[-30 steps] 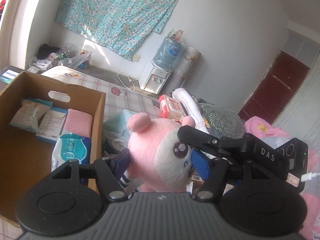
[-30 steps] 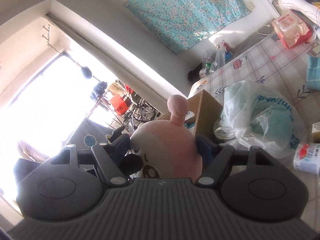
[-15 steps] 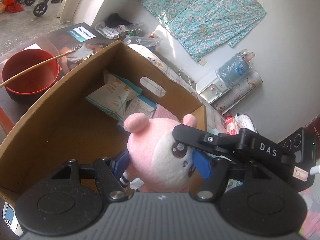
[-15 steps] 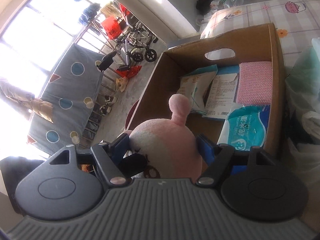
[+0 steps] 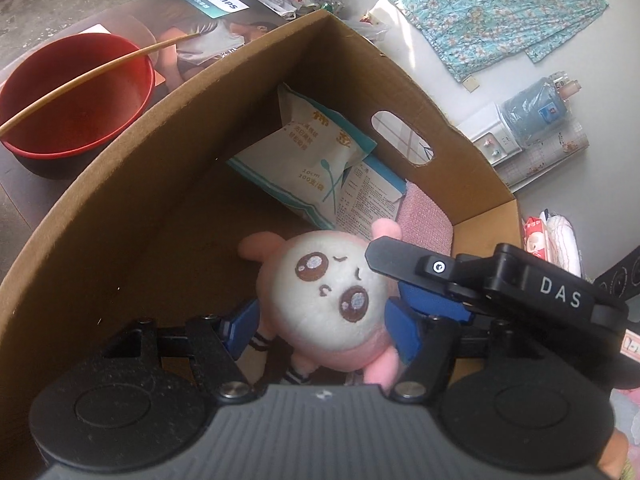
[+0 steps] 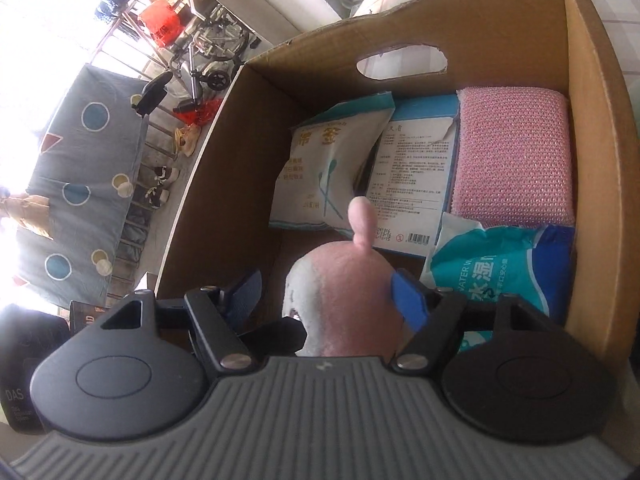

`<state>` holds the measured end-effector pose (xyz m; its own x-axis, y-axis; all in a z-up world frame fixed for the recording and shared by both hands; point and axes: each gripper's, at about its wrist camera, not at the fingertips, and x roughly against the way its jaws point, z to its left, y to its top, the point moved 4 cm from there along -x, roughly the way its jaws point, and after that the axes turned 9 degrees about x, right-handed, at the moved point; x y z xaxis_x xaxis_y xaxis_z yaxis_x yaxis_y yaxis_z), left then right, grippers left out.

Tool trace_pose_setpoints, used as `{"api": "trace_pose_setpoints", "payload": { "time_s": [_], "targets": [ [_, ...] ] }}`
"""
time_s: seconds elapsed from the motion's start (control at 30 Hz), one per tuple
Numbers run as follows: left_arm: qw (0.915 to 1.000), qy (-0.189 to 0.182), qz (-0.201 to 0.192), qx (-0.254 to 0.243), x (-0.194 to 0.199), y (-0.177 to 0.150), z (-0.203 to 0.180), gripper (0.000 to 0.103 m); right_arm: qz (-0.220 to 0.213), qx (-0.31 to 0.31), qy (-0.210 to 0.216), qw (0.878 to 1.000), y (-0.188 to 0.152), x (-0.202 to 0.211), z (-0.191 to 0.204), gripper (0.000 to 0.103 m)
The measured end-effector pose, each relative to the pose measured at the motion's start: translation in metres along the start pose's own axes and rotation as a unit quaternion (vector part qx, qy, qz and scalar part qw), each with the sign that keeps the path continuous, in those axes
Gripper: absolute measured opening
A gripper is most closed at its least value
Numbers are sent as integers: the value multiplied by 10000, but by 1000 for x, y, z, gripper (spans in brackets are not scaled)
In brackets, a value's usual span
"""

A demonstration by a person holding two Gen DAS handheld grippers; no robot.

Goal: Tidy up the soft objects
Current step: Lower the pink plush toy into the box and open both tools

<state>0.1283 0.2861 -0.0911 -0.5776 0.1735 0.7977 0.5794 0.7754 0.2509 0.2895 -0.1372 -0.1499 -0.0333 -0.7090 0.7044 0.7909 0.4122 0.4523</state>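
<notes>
The pink plush toy [image 5: 332, 300] hangs over the near, bare part of the cardboard box [image 5: 168, 176], clamped between both grippers: the left gripper [image 5: 320, 328] grasps its lower body, the right gripper [image 6: 324, 296] its head. Tissue packs [image 6: 328, 168] and a pink sponge [image 6: 516, 156] fill the far end, so the free floor lies directly below.

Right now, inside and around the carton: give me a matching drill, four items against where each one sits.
Items:
1. pink plush toy
2. pink sponge pad
3. wet wipes pack
4. red basin

Places:
A. outside the cardboard box, beside it
B. far corner of the box
C. between both grippers' blue pads, over the box
D. in the box, just nearer than the sponge pad

Pairs: 1-C, 2-B, 3-D, 4-A
</notes>
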Motion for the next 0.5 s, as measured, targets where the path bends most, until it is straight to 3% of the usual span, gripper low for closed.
{"api": "trace_pose_setpoints", "payload": {
  "time_s": [0.13,0.27,0.5],
  "targets": [
    [10000,5,1,-8,1,-1,-1,69,-197,57,36,9998,5,7,0,72],
    [9993,87,-264,-239,15,-3,-11,69,-540,94,218,9983,13,28,3,72],
    [9921,63,-811,-956,54,-20,-51,82,-1164,42,773,9902,0,87,2,73]
  ]
}}
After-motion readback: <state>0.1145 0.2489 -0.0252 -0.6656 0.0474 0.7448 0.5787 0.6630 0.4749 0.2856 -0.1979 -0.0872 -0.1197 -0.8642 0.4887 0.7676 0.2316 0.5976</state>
